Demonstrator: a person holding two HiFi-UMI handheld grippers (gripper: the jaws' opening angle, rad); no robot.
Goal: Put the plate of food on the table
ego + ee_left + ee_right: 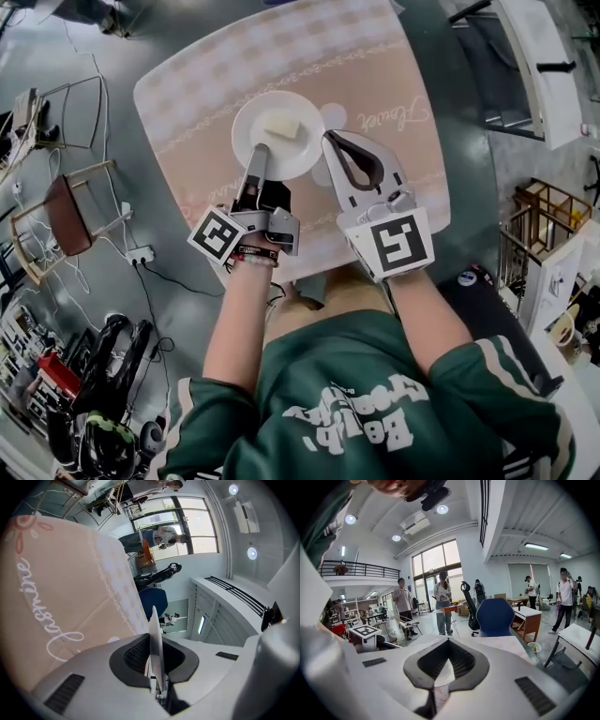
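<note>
Plate: The white plate (pixel 255 117) is over the middle of the pink-clothed table (pixel 187 89), well inside every edge. You cannot tell from these views whether its base rests on the table or hangs just above it.
Food: A pale block of food (pixel 281 126) lies near the plate's centre and looks level and settled.
Left tongs: Your left gripper (pixel 260 155) is closed narrow on the plate's near rim. Its own view shows the rim edge-on, pinched between the dark pads.
Right tongs: Your right gripper (pixel 329 141) has its jaws closed tip to tip with nothing clamped between them. The tips lie just beside the plate's right rim. Whether they touch it is unclear.
Done: The plate is at its place over the table, so the carrying part looks nearly complete.
Left to do: Make sure the base is flat on the table, open the left jaws to free the rim, then draw both grippers back toward you.
Watch: The plate hangs from one rim only. Keep it level until it is seated, or the food may slide.
</note>
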